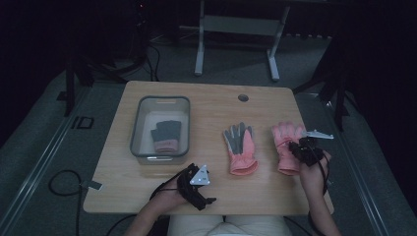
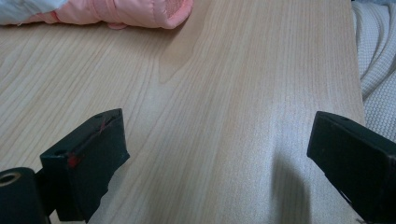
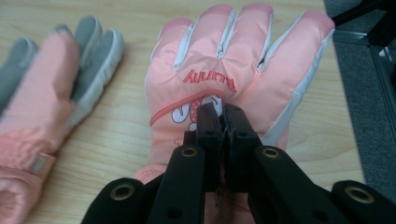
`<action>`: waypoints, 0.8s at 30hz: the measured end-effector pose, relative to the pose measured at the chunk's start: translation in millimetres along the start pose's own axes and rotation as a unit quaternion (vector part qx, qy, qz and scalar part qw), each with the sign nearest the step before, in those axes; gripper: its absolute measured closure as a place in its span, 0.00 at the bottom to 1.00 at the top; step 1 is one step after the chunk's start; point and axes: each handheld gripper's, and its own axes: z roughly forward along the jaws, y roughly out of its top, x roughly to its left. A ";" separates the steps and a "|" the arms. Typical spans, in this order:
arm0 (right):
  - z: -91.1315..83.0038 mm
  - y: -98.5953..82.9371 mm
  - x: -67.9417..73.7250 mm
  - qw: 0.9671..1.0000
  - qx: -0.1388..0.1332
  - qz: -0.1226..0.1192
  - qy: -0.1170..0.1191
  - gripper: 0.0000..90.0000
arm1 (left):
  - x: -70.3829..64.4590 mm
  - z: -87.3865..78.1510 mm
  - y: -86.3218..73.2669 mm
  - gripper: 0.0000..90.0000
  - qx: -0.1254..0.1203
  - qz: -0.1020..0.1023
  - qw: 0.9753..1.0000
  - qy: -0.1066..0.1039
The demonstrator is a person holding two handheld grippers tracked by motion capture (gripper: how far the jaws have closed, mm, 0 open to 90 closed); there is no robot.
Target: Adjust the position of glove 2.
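High view: above the near edge, looking forward and down over the whole table (image 1: pixel 206 101). Left gripper view: low, skimming bare wood, cuff of the middle glove (image 2: pixel 140 11) at top. Right gripper view: close over the right glove (image 3: pixel 243 70); shares both gloves with high view.

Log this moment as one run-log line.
right hand-held gripper: shut on right pink glove | left hand-held gripper: open over table | second pink glove: palm up | bin: holds dark glove

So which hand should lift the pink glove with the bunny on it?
Probably the right. The right gripper has its fingers closed on the back of that pink glove. The left gripper hangs open over bare table, away from it.
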 end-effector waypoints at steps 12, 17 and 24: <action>28.2 -15.7 -2.8 0.999 0.035 -0.013 0.015 0.89 | -0.3 1.5 -0.8 0.04 0.004 -0.002 1.000 0.006; 11.4 -7.2 -8.2 0.998 0.010 -0.060 0.032 0.72 | -0.3 1.5 -0.5 0.04 0.004 -0.002 1.000 0.008; 14.0 -6.9 -11.6 0.994 0.024 -0.092 0.048 0.70 | 0.0 1.8 -0.2 0.04 0.006 -0.001 1.000 0.006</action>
